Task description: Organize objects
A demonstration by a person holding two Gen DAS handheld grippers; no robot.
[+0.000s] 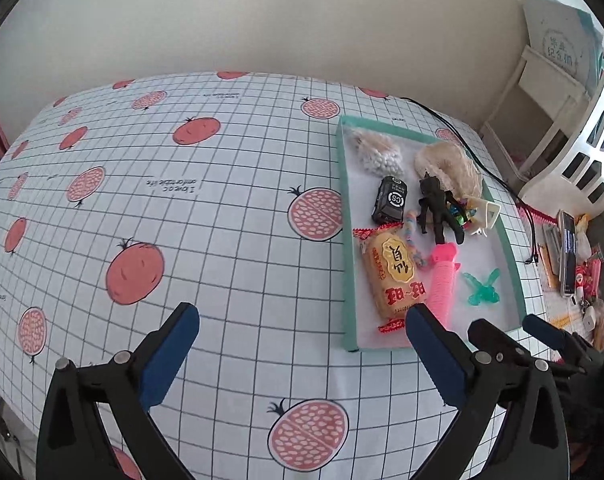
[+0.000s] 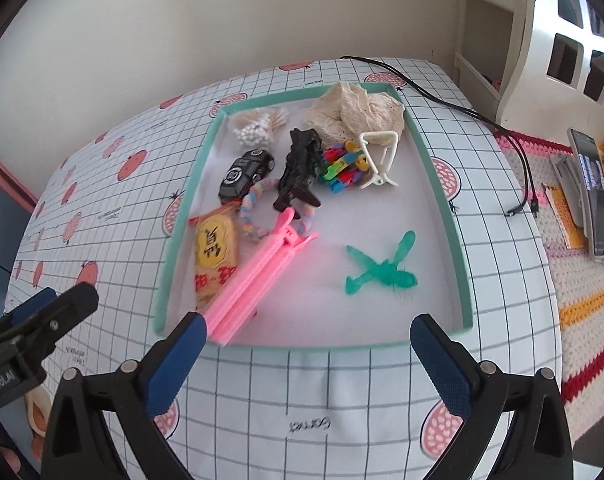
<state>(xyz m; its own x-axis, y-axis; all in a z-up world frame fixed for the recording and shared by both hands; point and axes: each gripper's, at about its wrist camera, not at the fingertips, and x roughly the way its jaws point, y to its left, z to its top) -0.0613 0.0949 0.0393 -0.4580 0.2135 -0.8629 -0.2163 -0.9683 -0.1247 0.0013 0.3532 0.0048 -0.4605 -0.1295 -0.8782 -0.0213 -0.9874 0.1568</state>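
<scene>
Reaching into the teal tray [image 2: 177, 236] at frame centre, the wide-open, empty right claw [image 2: 308, 344] should straddle the pink clip [image 2: 257, 268] squarely; left claw [image 1: 302, 334] also gapes empty.

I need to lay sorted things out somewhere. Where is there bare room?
The cloth-covered table left of the tray is bare. Inside the tray, only the near right corner around the green dragonfly toy is open; its far half is crowded.
</scene>
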